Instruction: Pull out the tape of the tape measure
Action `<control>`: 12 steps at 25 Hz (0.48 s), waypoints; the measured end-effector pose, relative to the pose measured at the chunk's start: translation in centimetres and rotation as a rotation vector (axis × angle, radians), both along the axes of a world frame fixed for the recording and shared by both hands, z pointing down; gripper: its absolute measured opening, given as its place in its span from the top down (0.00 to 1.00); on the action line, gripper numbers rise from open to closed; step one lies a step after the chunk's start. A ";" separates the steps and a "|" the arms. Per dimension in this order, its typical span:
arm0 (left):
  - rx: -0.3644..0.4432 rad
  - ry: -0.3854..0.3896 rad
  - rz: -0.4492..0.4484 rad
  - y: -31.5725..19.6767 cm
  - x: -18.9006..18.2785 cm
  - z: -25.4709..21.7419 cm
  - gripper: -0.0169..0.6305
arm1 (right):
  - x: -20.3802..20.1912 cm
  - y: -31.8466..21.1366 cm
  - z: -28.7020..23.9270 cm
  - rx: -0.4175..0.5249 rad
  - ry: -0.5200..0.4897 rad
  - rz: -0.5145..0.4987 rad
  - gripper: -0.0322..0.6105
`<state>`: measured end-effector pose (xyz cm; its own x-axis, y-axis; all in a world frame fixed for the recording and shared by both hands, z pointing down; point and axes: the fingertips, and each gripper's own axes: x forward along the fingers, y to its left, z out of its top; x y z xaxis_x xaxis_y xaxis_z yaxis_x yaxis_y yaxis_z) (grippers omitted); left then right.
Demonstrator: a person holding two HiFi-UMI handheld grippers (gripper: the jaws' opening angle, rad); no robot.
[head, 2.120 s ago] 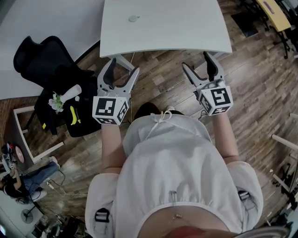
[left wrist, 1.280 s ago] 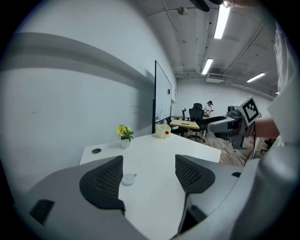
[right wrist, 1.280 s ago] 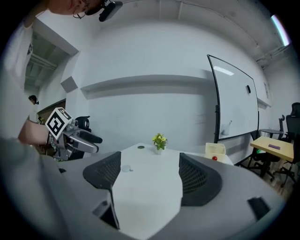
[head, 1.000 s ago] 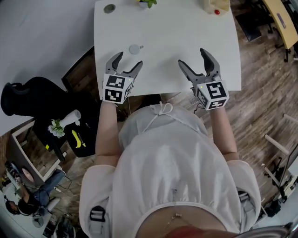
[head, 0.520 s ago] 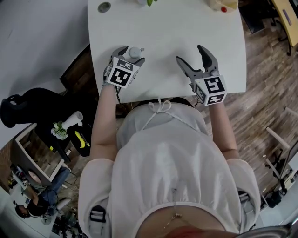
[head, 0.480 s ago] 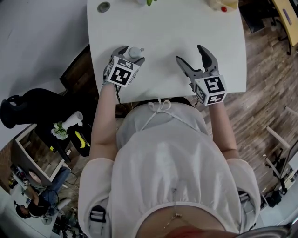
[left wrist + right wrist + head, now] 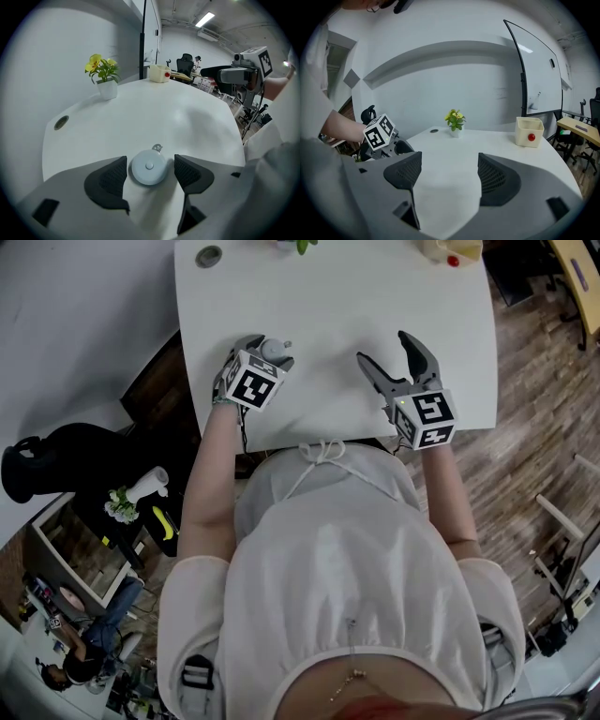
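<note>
Since 1.0 s ago the left tongs have gone forward from the near edge of the worktop and now straddle the tape measure. The right tongs have shifted only slightly.

Head view: both tongs are over the white worktop, well apart from each other. The tape measure is a small round pale case between the left jaws. The right tongs are released, with bare worktop between the jaws. A grommet hole lies far beyond the left tongs.

Left gripper view: the left tongs are released, jaws apart. The tape measure lies flat on the worktop between them. The left pad is just beside the case; a gap shows at the right pad. A small metal tab sticks out from the case's far edge. Beyond the tongs, to the left, stands a potted plant with yellow flowers. A cream box stands farther back.

Right gripper view: the jaws are wide apart, with only white worktop between them. The left tongs' marker cube shows off to the left.
</note>
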<state>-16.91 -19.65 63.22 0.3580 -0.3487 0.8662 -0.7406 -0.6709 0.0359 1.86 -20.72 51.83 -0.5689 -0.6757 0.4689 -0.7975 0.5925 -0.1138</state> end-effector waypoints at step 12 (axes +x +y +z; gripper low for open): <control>-0.032 -0.068 -0.006 1.2 0.8 -0.6 0.62 | 0.6 0.8 -1.2 0.011 0.019 -0.016 0.38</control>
<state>-16.09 -18.42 62.59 0.2954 -0.3226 0.8993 -0.7463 -0.6656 0.0064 2.51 -19.91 50.58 -0.5708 -0.6715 0.4726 -0.7897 0.6066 -0.0918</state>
